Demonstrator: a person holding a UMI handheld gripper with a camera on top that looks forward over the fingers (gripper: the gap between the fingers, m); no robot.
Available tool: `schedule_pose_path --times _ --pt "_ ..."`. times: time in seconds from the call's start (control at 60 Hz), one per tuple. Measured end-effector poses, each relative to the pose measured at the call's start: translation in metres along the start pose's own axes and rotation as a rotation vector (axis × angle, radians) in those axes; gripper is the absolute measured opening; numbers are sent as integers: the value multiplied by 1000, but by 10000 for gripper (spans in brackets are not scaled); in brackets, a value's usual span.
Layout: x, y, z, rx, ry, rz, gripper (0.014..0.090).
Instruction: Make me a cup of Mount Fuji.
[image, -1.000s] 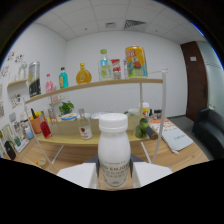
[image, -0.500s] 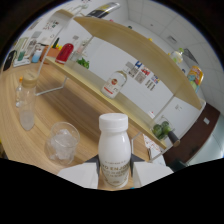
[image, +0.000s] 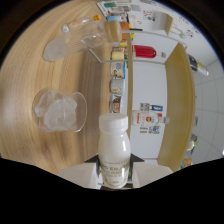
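Observation:
A white bottle with a white cap is held between my gripper's two fingers, which press on its labelled lower part. The whole view is rolled sideways, so the bottle lies tipped over toward the wooden table. A clear glass full of ice cubes stands on that table just beside the bottle's cap. The bottle's cap looks to be on.
Two more clear vessels stand farther along the table. A wooden shelf unit carries small bottles, cartons and a red can. Behind it is a white wall.
The gripper has kept rolling with the bottle in it. The view has turned from upright to about a quarter turn, and the ice glass has come close beside the bottle's cap.

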Motion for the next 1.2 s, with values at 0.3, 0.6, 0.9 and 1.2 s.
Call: schedule_pose_path --times 0.3,0.6,0.9,1.2 --pt "1 -12 2 52 30 -246 475" --pt "27 -15 -15 107 7 200 476" --pt "45 6 -40 195 -65 1138 480" --pt "-41 25 -6 92 -236 1580 478"
